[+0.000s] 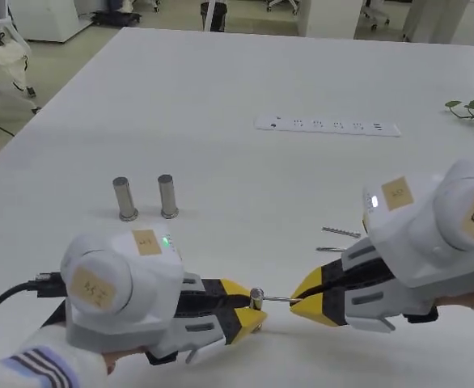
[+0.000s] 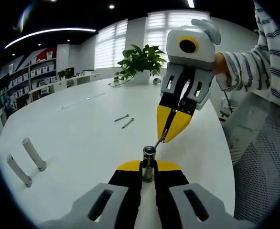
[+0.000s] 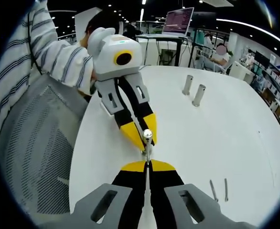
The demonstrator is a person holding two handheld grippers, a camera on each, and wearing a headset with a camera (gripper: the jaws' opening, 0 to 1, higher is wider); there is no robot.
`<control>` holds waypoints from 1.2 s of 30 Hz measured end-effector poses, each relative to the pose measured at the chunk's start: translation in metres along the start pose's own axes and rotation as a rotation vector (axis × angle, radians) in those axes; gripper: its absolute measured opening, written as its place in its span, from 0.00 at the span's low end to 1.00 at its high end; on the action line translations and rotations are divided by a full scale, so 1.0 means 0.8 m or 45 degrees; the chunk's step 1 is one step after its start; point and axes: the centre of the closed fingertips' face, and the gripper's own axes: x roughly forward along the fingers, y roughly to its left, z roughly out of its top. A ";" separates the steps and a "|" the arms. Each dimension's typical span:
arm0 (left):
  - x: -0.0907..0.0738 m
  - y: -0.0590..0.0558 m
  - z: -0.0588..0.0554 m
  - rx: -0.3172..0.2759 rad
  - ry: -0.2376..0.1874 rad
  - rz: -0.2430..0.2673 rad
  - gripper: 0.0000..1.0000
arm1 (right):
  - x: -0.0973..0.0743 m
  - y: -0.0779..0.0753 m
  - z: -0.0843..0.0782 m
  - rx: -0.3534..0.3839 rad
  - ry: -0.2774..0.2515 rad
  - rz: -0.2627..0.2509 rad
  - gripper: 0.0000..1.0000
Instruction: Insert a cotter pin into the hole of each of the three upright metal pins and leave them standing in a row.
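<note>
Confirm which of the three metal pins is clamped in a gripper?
The near pin, shut in the left gripper, with the right gripper holding a cotter pin at its top. The other two pins stand free farther back.

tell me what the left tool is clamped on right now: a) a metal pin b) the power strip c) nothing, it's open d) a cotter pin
A: in the left gripper view the left tool has its jaws closed around the metal pin, while the cotter pin sits in the right tool, its end at the pin's top.
</note>
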 end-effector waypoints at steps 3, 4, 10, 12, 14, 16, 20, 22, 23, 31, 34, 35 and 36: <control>0.000 0.000 0.000 -0.004 -0.003 0.001 0.07 | 0.000 0.001 0.000 -0.002 0.001 0.003 0.03; 0.000 0.000 0.000 -0.005 -0.004 0.002 0.07 | 0.000 0.000 0.000 -0.002 0.001 0.002 0.03; 0.001 0.000 0.000 -0.009 -0.004 -0.001 0.07 | -0.002 0.000 0.002 0.006 -0.007 -0.003 0.03; 0.001 0.001 0.000 -0.016 -0.003 -0.002 0.07 | -0.002 0.000 0.002 0.007 -0.006 -0.006 0.03; 0.002 0.000 0.001 -0.014 -0.001 -0.001 0.07 | -0.001 0.002 0.001 0.006 -0.002 -0.001 0.03; 0.004 -0.001 0.002 -0.015 -0.004 -0.002 0.07 | 0.000 0.003 0.002 0.004 -0.004 -0.001 0.03; 0.005 -0.002 0.002 -0.011 -0.001 -0.004 0.07 | 0.003 0.003 0.003 0.002 0.000 -0.005 0.03; 0.005 -0.002 0.002 -0.014 -0.003 0.000 0.07 | 0.006 0.002 0.003 0.001 0.005 -0.006 0.03; 0.005 -0.002 0.002 -0.022 -0.007 0.003 0.07 | 0.007 0.002 0.004 -0.001 0.004 -0.007 0.03; 0.008 -0.003 0.003 -0.020 -0.012 0.001 0.07 | 0.019 0.001 0.010 0.004 0.005 -0.011 0.03; 0.009 -0.005 0.004 -0.022 -0.016 -0.005 0.07 | 0.021 0.001 0.013 0.005 0.006 -0.010 0.03; 0.010 -0.005 0.004 -0.024 -0.017 -0.006 0.07 | 0.022 0.002 0.013 -0.002 0.011 -0.011 0.03; 0.010 -0.005 0.004 -0.025 -0.017 -0.006 0.07 | 0.022 0.002 0.012 -0.011 0.011 -0.008 0.04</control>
